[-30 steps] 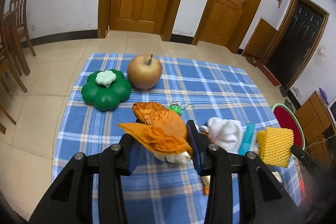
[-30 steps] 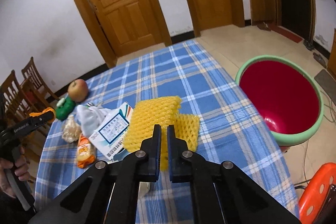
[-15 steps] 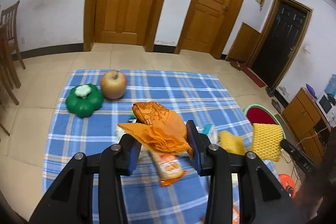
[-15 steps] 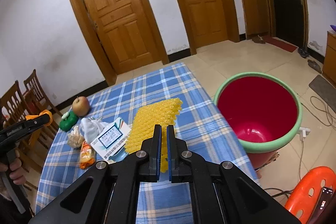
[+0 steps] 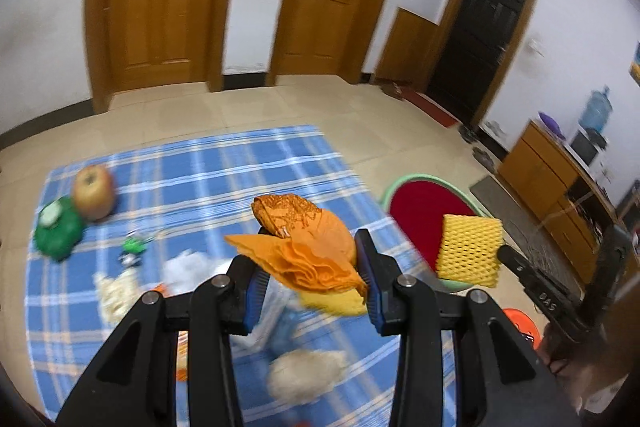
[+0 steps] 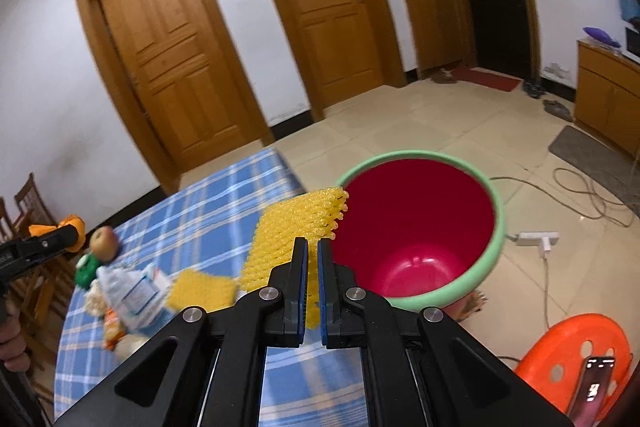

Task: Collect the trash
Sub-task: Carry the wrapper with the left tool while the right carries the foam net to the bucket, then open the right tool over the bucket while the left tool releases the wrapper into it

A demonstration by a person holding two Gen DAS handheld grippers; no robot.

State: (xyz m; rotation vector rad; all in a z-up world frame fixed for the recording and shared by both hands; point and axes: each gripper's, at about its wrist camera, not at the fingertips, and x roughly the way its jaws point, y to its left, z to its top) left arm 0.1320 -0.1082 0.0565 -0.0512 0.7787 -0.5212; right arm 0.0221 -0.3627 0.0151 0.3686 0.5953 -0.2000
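My left gripper [image 5: 310,267] is shut on a crumpled orange wrapper [image 5: 304,243] and holds it above the blue checked tablecloth [image 5: 200,183]. My right gripper [image 6: 313,259] is shut on a yellow foam fruit net [image 6: 298,227], held in the air at the rim of the red bin with a green rim [image 6: 420,227]. In the left wrist view the net [image 5: 470,249] hangs in front of the bin [image 5: 416,203]. A second yellow net [image 6: 202,289], a white packet [image 6: 130,291], tissue and other scraps lie on the cloth.
An apple [image 5: 93,191] and a green flower-shaped toy [image 5: 56,227] sit at the table's far left. An orange stool [image 6: 576,355] with a phone on it stands right of the bin. A power strip [image 6: 536,239] and cables lie on the floor. Wooden chairs stand left.
Both grippers have swung right and lifted. The yellow net went from over the table to the bin's rim. The orange wrapper moved toward the bin side, still gripped.
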